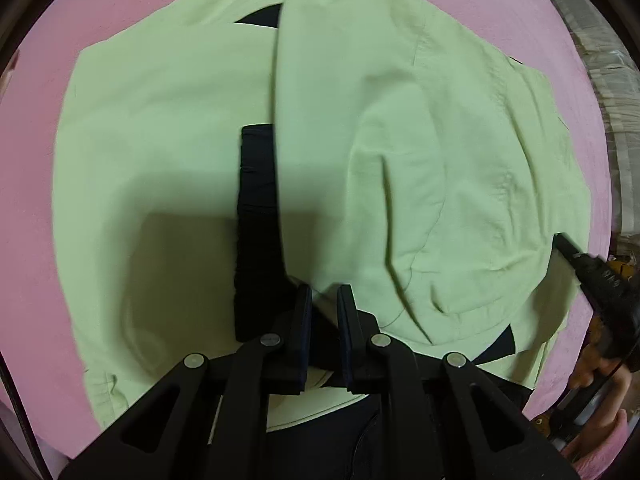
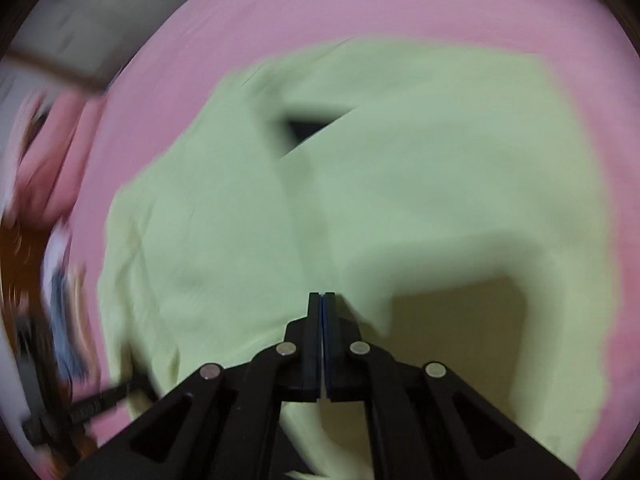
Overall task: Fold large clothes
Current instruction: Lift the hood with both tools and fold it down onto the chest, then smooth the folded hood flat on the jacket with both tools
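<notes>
Green garment (image 1: 180,152) lay spread on a pink sheet (image 1: 40,200), one side panel already folded in over a dark strip (image 1: 256,220) down the middle. Judged partly done: a first lengthwise fold in, the rest still to fold.

Left tongs (image 1: 325,300) stood narrow at the near hem; whether cloth was pinched between them I could not tell. Right tongs (image 2: 321,300) were closed flush, and whether they held any fabric was unclear. The right view was smeared by blur. Near hem hidden behind the tongs' arms.
</notes>
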{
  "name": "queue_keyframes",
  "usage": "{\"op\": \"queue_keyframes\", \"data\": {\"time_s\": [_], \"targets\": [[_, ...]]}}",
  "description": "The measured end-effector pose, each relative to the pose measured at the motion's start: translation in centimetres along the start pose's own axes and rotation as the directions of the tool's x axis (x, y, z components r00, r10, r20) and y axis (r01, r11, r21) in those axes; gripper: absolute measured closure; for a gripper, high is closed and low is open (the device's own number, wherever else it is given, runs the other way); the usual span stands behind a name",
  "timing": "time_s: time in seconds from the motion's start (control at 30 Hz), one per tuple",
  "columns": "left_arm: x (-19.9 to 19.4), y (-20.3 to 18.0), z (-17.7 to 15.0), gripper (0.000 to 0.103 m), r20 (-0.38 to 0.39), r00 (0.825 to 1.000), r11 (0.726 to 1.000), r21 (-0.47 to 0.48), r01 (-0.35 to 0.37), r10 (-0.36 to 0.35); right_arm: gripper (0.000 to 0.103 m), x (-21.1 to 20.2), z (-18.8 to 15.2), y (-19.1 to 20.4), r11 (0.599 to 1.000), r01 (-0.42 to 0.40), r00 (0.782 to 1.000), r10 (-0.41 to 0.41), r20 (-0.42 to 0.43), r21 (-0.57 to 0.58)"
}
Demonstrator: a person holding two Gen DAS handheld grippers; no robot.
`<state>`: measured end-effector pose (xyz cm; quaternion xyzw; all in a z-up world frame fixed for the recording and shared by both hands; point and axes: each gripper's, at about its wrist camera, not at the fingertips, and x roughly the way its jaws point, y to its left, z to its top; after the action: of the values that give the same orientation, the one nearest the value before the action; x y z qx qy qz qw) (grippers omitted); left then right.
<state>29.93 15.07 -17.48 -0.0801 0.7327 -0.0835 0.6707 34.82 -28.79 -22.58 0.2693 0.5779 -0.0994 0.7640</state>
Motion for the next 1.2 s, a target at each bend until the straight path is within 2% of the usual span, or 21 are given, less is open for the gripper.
{"op": "queue_keyframes", "data": {"time_s": [0.1, 0.2, 0.27, 0.33, 0.4, 0.47, 0.53, 0.6, 0.67, 0.7, 0.73, 0.77, 0.8, 0.83, 0.87, 0.9, 0.97, 1.07, 1.13, 1.17, 1.2], "targets": [[-1.6, -1.0, 0.4, 0.091, 0.038, 0.999, 0.998, 0.057, 0.034, -0.036, 0.103, -1.7, 1.5, -0.4, 0.996, -0.088, 0.995, 0.087, 0.052, 0.022], [-3.4, -2.8, 2.0, 0.09, 0.094, 0.99, 0.985, 0.145, 0.094, -0.109, 0.103, -2.0, 2.7, 3.1, 0.968, -0.234, 0.97, 0.239, 0.049, -0.085], [-3.9, -3.8, 4.3, 0.09, 0.122, 0.98, 0.978, 0.158, 0.134, -0.155, 0.103, -0.5, 3.3, 7.1, 0.928, -0.321, 0.946, 0.324, -0.013, -0.191], [-3.3, -4.4, 7.3, 0.09, 0.14, 0.979, 0.983, 0.131, 0.129, -0.147, 0.103, 2.2, 3.6, 10.9, 0.877, -0.407, 0.913, 0.394, -0.102, -0.255], [-2.4, -4.5, 10.3, 0.09, 0.158, 0.979, 0.989, 0.096, 0.117, -0.131, 0.103, 4.7, 3.5, 13.2, 0.849, -0.453, 0.892, 0.424, -0.158, -0.272], [-1.3, -4.3, 13.2, 0.09, 0.177, 0.978, 0.994, 0.056, 0.097, -0.105, 0.103, 7.6, 4.3, 15.3, 0.84, -0.469, 0.881, 0.427, -0.203, -0.272], [-0.6, -3.5, 15.5, 0.093, 0.21, 0.974, 0.996, 0.015, 0.089, -0.09, 0.103, 9.3, 5.3, 15.5, 0.856, -0.427, 0.903, 0.385, -0.192, -0.291], [-0.4, -2.4, 16.4, 0.094, 0.215, 0.967, 0.989, -0.013, 0.144, -0.138, 0.103, 9.5, 7.6, 13.4, 0.895, -0.352, 0.936, 0.339, -0.095, -0.273], [-0.6, -1.0, 16.4, 0.102, 0.251, 0.955, 0.985, -0.02, 0.169, -0.158, 0.103, 8.8, 9.3, 10.0, 0.917, -0.351, 0.934, 0.358, 0.001, -0.188], [-0.7, -0.2, 16.2, 0.102, 0.266, 0.948, 0.982, -0.026, 0.187, -0.174, 0.103, 8.3, 10.1, 7.9, 0.947, -0.287, 0.953, 0.297, 0.059, -0.145], [-0.6, 0.0, 16.2, 0.102, 0.269, 0.944, 0.977, -0.039, 0.208, -0.19, 0.103, 7.8, 10.8, 5.6, 0.962, -0.254, 0.958, 0.265, 0.109, -0.103], [-0.7, 0.5, 16.0, 0.102, 0.275, 0.944, 0.977, -0.058, 0.206, -0.183, 0.103, 7.2, 11.6, 3.5, 0.96, -0.269, 0.954, 0.276, 0.118, -0.07], [-1.0, 0.5, 15.6, 0.102, 0.285, 0.944, 0.98, -0.066, 0.19, -0.164, 0.103, 6.5, 11.9, 2.6, 0.992, -0.112, 0.981, 0.12, 0.151, -0.06], [-1.3, 0.5, 15.4, 0.102, 0.297, 0.947, 0.986, -0.073, 0.153, -0.125, 0.103, 5.7, 12.1, 1.7, 0.997, 0.038, 0.981, -0.025, 0.193, -0.063], [-1.7, -0.2, 14.3, 0.102, 0.31, 0.948, 0.992, -0.073, 0.106, -0.079, 0.103, 4.6, 12.3, 0.6, 0.996, 0.072, 0.974, -0.057, 0.22, -0.057], [-1.9, -0.9, 13.7, 0.102, 0.308, 0.949, 0.993, -0.063, 0.095, -0.071, 0.103, 3.8, 12.3, -0.1, 0.998, 0.047, 0.973, -0.037, 0.227, -0.036], [-1.9, -1.8, 13.0, 0.1, 0.285, 0.955, 0.995, -0.035, 0.092, -0.079, 0.102, 2.1, 11.7, -0.8, 0.995, -0.097, 0.967, 0.097, 0.236, -0.011], [-1.1, -4.2, 11.6, 0.1, 0.224, 0.967, 0.993, 0.012, 0.119, -0.119, 0.102, 1.5, 8.7, 3.2, 0.956, -0.261, 0.942, 0.283, 0.178, -0.137], [-0.5, -5.0, 10.8, 0.1, 0.19, 0.974, 0.992, 0.014, 0.122, -0.123, 0.102, 2.7, 6.1, 6.1, 0.899, -0.391, 0.914, 0.405, 0.033, -0.196], [-0.1, -5.5, 10.3, 0.1, 0.172, 0.978, 0.993, 0.011, 0.118, -0.119, 0.102, 3.9, 4.2, 8.0, 0.862, -0.46, 0.887, 0.456, -0.072, -0.212], [-0.1, -5.9, 10.1, 0.1, 0.159, 0.981, 0.994, 0.003, 0.113, -0.112, 0.102, 4.9, 2.8, 9.1, 0.845, -0.483, 0.876, 0.46, -0.145, -0.23]]}}
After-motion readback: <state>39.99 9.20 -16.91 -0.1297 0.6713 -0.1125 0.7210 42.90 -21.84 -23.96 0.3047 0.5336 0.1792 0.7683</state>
